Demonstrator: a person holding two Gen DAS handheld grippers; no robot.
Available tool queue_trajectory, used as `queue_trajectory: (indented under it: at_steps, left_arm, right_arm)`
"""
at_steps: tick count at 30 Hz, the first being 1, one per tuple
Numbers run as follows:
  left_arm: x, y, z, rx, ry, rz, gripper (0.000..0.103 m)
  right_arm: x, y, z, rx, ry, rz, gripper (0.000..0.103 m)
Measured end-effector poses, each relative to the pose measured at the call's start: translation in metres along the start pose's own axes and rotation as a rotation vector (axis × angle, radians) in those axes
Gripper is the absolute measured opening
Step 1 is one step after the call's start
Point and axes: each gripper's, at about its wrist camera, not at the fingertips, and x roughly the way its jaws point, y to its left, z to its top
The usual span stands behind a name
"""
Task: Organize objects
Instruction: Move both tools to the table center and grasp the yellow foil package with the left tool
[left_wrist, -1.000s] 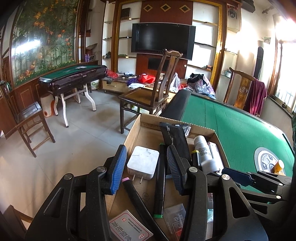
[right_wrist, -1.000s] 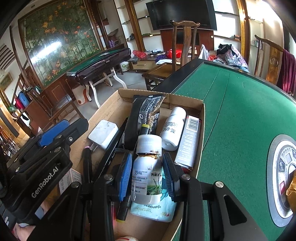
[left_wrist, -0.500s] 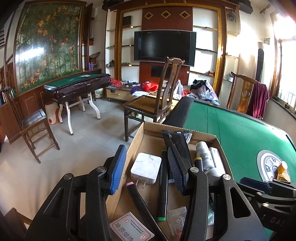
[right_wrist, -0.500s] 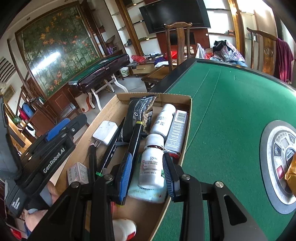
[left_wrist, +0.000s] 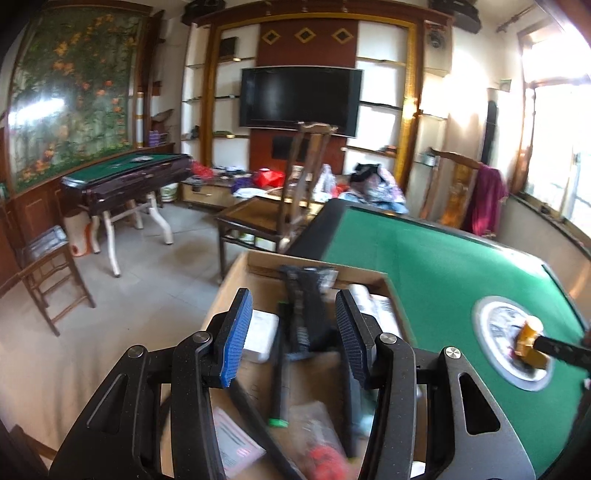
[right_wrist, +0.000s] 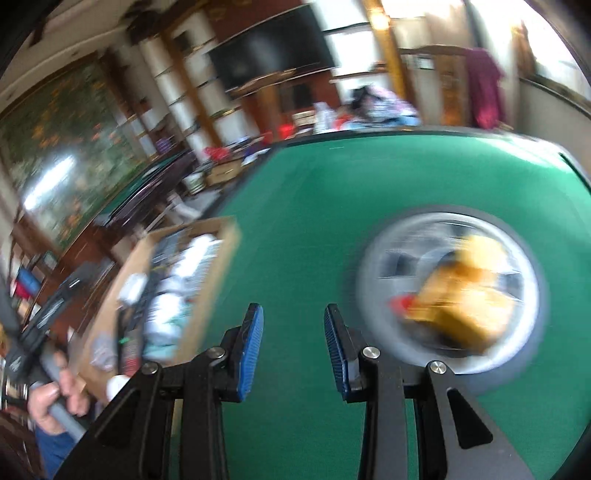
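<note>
A cardboard box (left_wrist: 255, 264) of small items sits at the left edge of the green table (left_wrist: 424, 258). It holds a white adapter (left_wrist: 264, 332), a black packet (left_wrist: 306, 310) and markers. My left gripper (left_wrist: 293, 336) hovers open and empty above the box. My right gripper (right_wrist: 293, 339) is open and empty over the green felt, to the right of the box (right_wrist: 225, 243). An orange-yellow object (right_wrist: 465, 299) lies on the round metal panel (right_wrist: 369, 266) ahead to its right; it also shows in the left wrist view (left_wrist: 528, 343). The right wrist view is blurred.
A wooden chair (left_wrist: 280, 206) stands at the table's far end. A second green-topped table (left_wrist: 125, 177) and another chair (left_wrist: 48, 269) stand on the tiled floor to the left. A TV (left_wrist: 299, 99) hangs on the back wall.
My right gripper has let go of the white bottle in the box, opened, and swung right over the felt toward the round panel. My left gripper has lifted slightly above the box.
</note>
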Motion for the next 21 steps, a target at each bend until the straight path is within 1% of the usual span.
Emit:
queue_trajectory:
  at_steps: [2,3,4,6,8,10,14,17,19,21]
  left_arm:
    - [-0.009,-0.013,0.000,0.003,0.012,-0.042,0.048]
    - [-0.012,-0.020,0.000,0.009,0.021,-0.063,0.050]
    - [-0.014,-0.028,-0.001,0.020,0.036,-0.088,0.054]
    - [-0.018,-0.046,-0.005,0.038,0.072,-0.143,0.055]
    - [-0.019,-0.067,-0.009,0.066,0.118,-0.206,0.055]
    - [-0.021,-0.086,-0.013,0.092,0.142,-0.243,0.055]
    - [-0.016,-0.120,-0.022,0.135,0.212,-0.320,0.055]
    - [-0.012,-0.139,-0.029,0.148,0.258,-0.352,0.055]
    - [-0.010,-0.149,-0.033,0.164,0.282,-0.362,0.055]
    - [-0.008,-0.159,-0.037,0.182,0.299,-0.375,0.055]
  right_arm:
    - [-0.005,-0.035,0.004,0.060,-0.019,-0.042,0.034]
    - [-0.007,-0.054,0.006,0.091,-0.031,-0.074,0.034]
    - [-0.008,-0.064,0.007,0.104,-0.038,-0.086,0.034]
    - [-0.003,-0.087,0.008,0.132,-0.039,-0.116,0.034]
    - [0.002,-0.100,0.007,0.155,-0.034,-0.124,0.035]
    - [0.009,-0.112,0.007,0.182,-0.041,-0.109,0.035]
    - [0.023,-0.115,0.006,0.166,-0.018,-0.023,0.036]
    - [0.026,-0.104,-0.002,0.145,0.063,0.085,0.036]
    - [0.028,-0.090,-0.011,0.134,0.158,0.198,0.036]
    - [0.027,-0.080,-0.018,0.153,0.224,0.354,0.036]
